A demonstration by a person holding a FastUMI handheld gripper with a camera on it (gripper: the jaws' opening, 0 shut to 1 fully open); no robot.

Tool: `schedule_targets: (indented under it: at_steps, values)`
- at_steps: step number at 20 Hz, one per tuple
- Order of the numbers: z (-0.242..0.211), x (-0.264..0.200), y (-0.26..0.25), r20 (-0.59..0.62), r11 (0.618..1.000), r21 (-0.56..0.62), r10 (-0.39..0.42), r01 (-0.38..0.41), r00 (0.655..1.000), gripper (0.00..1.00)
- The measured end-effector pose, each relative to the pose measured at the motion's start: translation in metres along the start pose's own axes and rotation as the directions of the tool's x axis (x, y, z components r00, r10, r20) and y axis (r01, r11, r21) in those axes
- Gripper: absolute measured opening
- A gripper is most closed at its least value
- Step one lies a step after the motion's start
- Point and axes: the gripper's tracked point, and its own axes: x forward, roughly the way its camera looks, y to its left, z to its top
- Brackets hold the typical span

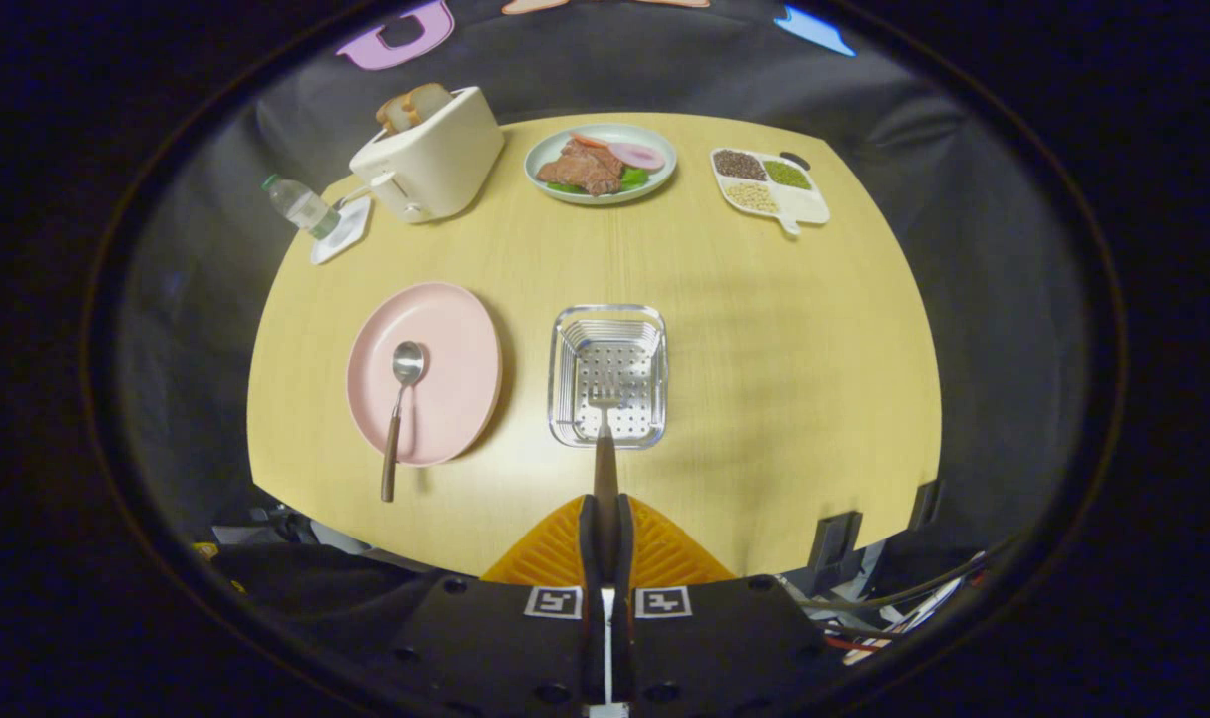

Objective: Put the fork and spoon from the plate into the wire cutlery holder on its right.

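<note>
Shiny metal holder [608, 374]; table [764, 329] seemingly wood.

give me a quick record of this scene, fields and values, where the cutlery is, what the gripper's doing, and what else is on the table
gripper: shut on the fork handle
fork: held, head over the wire cutlery holder
spoon: on the pink plate, handle past the near rim
holder position: right of the pink plate
far side of table: toaster with bread, food plate, divided dish, water bottle
left to do: release fork, move spoon
</note>
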Motion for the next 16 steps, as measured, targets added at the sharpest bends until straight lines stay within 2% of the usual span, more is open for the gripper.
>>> schedule_targets:
  at_steps: [8, 10, 16]
  values:
    - [0.012, 0.004, -0.008, 0.028, 0.999, 0.041, -0.020, 0.019, 0.999, 0.11]
    - [0.013, -0.001, -0.001, 0.048, 0.998, 0.058, 0.010, -0.012, 0.999, 0.16]
    - [0.022, -0.008, 0.011, 0.138, 0.992, 0.104, 0.057, -0.071, 0.989, 0.88]
